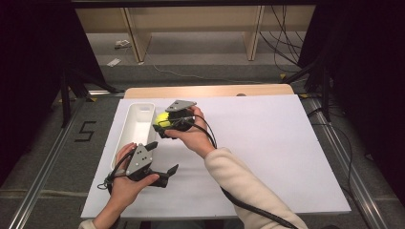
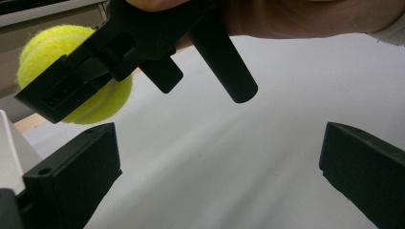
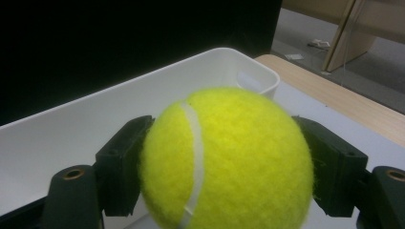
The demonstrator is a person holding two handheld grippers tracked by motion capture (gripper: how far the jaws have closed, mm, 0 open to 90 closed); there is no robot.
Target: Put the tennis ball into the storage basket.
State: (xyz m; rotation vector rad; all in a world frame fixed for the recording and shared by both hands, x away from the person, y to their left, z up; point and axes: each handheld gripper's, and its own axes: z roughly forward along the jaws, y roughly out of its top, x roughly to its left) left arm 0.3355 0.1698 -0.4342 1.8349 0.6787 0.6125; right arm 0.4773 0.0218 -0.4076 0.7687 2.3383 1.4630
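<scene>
While I watched: two grippers worked over the white-covered table (image 1: 267,143).
Ball: fuzzy yellow tennis ball (image 3: 224,157), pinched between the right gripper (image 1: 167,125)'s fingers (image 3: 124,167).
Tray: long white plastic tray (image 1: 136,129), lengthwise just beyond those fingertips.
Left gripper (image 1: 160,160): fingers (image 2: 71,181) spread wide, empty, farther from the ball.

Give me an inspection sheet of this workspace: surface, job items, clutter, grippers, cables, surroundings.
Surface: white board lying on a wooden table.
Job's things: yellow tennis ball; long white tray at the board's left edge, nothing seen inside it.
Clutter: nothing seen on the board.
Grippers: right gripper shut on the tennis ball, held beside the tray's far end; left gripper open, jaws wide apart, holding nothing, near the tray's near end.
Cables: black cable trails from the right gripper along the sleeve.
Surroundings: wooden shelf frame behind, loose wires on the floor, a "5" marked on the floor at left.
</scene>
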